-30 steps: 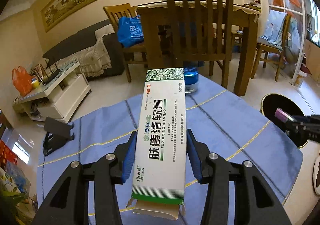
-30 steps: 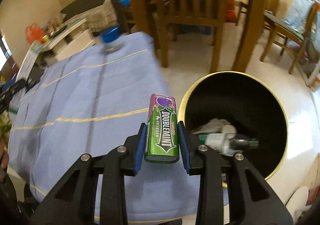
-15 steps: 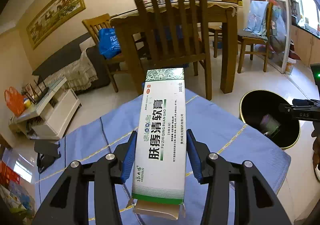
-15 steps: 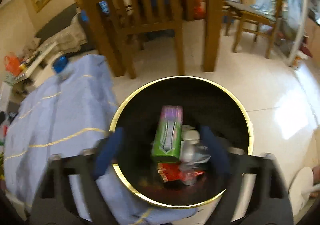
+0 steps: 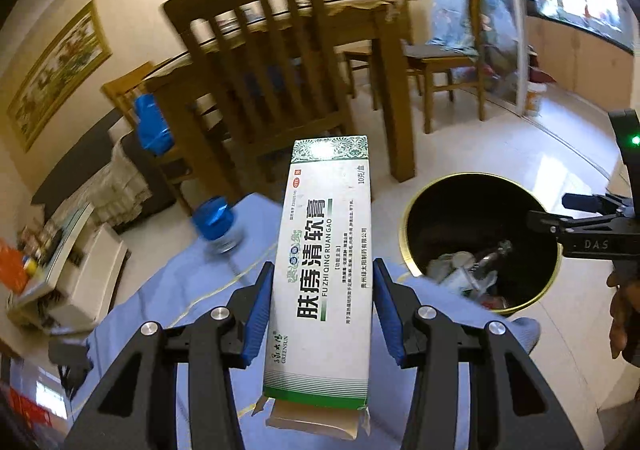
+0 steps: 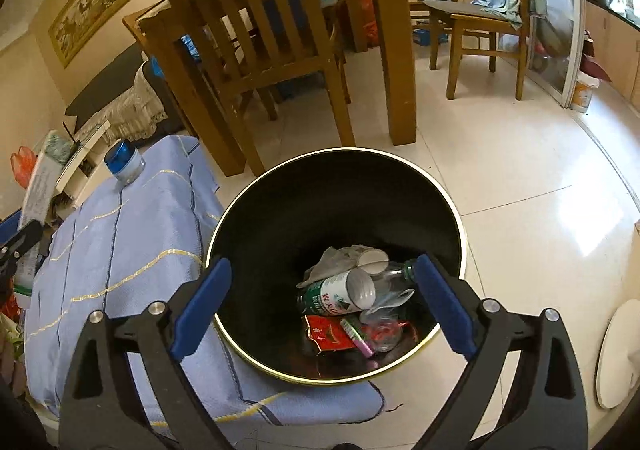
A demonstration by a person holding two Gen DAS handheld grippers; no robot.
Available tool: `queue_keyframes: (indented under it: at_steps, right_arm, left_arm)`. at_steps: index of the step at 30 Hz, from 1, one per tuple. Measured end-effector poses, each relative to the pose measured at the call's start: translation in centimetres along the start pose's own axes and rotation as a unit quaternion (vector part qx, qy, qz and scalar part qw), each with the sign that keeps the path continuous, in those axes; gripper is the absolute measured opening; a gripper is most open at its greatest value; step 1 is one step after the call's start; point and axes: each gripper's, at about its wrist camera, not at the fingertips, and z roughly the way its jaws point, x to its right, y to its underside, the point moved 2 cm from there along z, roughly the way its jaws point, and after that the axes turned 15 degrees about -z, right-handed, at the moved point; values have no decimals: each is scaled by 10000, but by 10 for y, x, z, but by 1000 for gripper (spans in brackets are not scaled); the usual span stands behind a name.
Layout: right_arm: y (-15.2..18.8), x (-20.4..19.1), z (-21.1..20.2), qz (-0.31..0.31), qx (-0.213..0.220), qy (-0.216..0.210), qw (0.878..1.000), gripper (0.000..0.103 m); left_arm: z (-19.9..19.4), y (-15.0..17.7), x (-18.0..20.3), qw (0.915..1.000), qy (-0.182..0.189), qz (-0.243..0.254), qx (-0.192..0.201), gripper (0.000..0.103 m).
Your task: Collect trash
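My left gripper is shut on a long white-and-green ointment box, held above the blue tablecloth. To its right stands the black, gold-rimmed trash bin on the floor. My right gripper hangs over that bin, its jaws opening wide with nothing between them. The green-and-purple gum pack lies at the bin's bottom among a can, a bottle and wrappers. The right gripper's side shows at the right edge of the left wrist view. A blue-capped jar stands on the cloth's far edge.
A wooden chair and dining table leg stand just behind the bin. A white TV stand is left of the cloth-covered table. A white round object lies on the floor to the right of the bin.
My right gripper swung from the cloth over the bin, opened, and the gum pack dropped into the bin. My left gripper carried the ointment box rightward toward the bin.
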Motion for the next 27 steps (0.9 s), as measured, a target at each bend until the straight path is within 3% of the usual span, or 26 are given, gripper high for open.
queue_keyframes:
  at_steps: [11,17,27]
  right_arm:
    - [19,66,-7,842,69,186,9962,94]
    - [27,75,-5,990,54,182,9949,94]
    - [26,66,-11,936,27,176,9954,94]
  left_arm:
    - [46,-31,78,9963,523,537,-428,47]
    - [54,-36,94,9941,684,631,-552,54]
    - [33,-27,89,9937,772,700,-418,54]
